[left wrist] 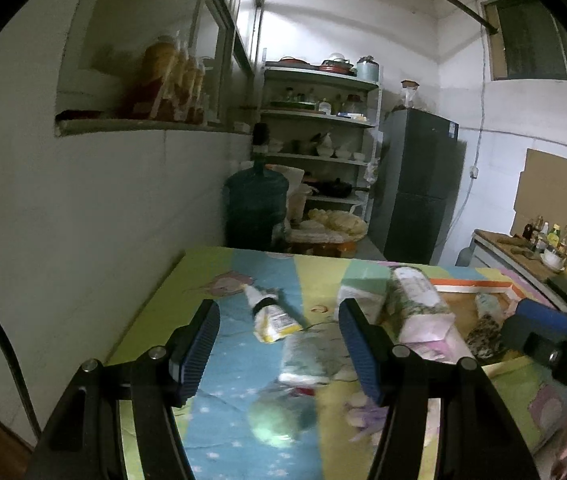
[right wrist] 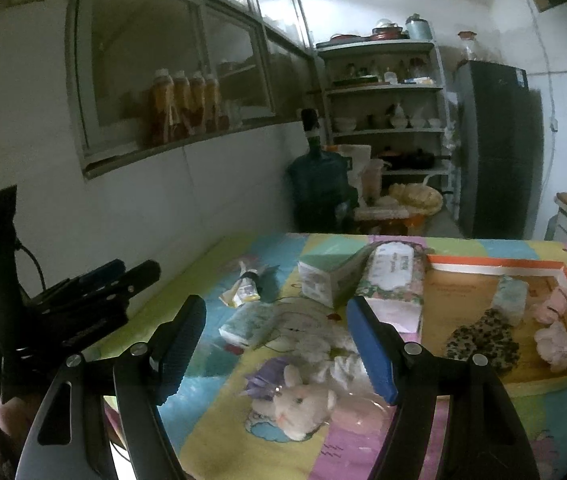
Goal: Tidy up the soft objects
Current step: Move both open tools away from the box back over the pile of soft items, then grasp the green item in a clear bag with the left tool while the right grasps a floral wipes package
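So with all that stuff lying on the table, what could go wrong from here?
The white plush toy lies in clear plastic wrap, which might slip out of the open right gripper. The yellow tube, the tissue pack and the green box sit close together, so reaching for one could knock another. The orange-rimmed box already holds several soft things, and a careless drop could land outside it.

**Smears and Cut Edges**

At lower centre of the left wrist view, a green round thing (left wrist: 279, 420) is blurred past telling. The orange-rimmed tray (left wrist: 471, 285) is half hidden behind the pink packet (left wrist: 427, 320). Shelf jars (right wrist: 379, 70) are too small to make out.
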A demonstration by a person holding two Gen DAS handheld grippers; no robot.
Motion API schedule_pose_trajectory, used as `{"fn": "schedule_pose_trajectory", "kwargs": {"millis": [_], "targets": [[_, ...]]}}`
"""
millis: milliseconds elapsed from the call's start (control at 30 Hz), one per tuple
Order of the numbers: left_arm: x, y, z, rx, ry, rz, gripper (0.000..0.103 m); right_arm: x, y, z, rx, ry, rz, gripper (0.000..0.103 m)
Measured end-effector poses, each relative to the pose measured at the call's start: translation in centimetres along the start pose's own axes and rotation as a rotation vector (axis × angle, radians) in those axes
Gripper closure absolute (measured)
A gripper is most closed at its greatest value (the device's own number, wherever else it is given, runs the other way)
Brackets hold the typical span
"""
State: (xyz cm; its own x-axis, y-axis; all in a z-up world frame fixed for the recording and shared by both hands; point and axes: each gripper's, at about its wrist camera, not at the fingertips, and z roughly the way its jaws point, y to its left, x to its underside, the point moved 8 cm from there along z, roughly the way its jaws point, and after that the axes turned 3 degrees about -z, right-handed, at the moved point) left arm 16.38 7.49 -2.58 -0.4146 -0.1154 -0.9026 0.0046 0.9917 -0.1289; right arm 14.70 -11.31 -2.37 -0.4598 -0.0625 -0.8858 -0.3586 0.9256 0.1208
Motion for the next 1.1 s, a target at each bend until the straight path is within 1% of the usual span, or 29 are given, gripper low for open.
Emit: {"fn": "schedule_pose_trajectory", "kwargs": {"millis": [100, 233, 367, 467, 567, 767, 933, 1100], "targets": [[0.6, 1.3, 0.5, 0.000, 0.015, -0.010, 0.041, 0.1, 0.4, 0.9, -0.011, 0.013, -0.001, 0.029], [2.0, 2.4, 1.4, 0.018, 0.051, -0.028, 0.041, 0.7, 1.0, 2.3, -0.023, 0.038, -0.009, 0.029], [3.9, 2.9, 2.8, 0.081, 0.116, -0.068, 0.041, 1.1, 1.5, 3.6, -0.029, 0.062, -0.013, 0.029], [5.4, 3.0, 3.9, 0.075, 0.156, -0.067, 0.041, 1.3, 1.7, 4.4, -0.033, 0.074, -0.014, 0.029], [7.1, 2.9, 5.2, 0.075, 0.197, -0.073, 0.041, 1.4, 1.8, 4.9, -0.035, 0.078, -0.014, 0.029], [9.3, 2.8, 7.0, 0.083, 0.244, -0.081, 0.041, 1.6, 1.7, 5.6, -0.035, 0.090, -0.012, 0.028], [10.0, 2.3, 7.2, 0.120, 0.248, -0.096, 0.041, 1.6, 1.7, 6.0, -0.038, 0.093, -0.002, 0.028], [11.0, 1.2, 7.6, 0.158, 0.284, -0.080, 0.042, 1.7, 1.8, 6.6, -0.047, 0.102, 0.002, 0.028]]}}
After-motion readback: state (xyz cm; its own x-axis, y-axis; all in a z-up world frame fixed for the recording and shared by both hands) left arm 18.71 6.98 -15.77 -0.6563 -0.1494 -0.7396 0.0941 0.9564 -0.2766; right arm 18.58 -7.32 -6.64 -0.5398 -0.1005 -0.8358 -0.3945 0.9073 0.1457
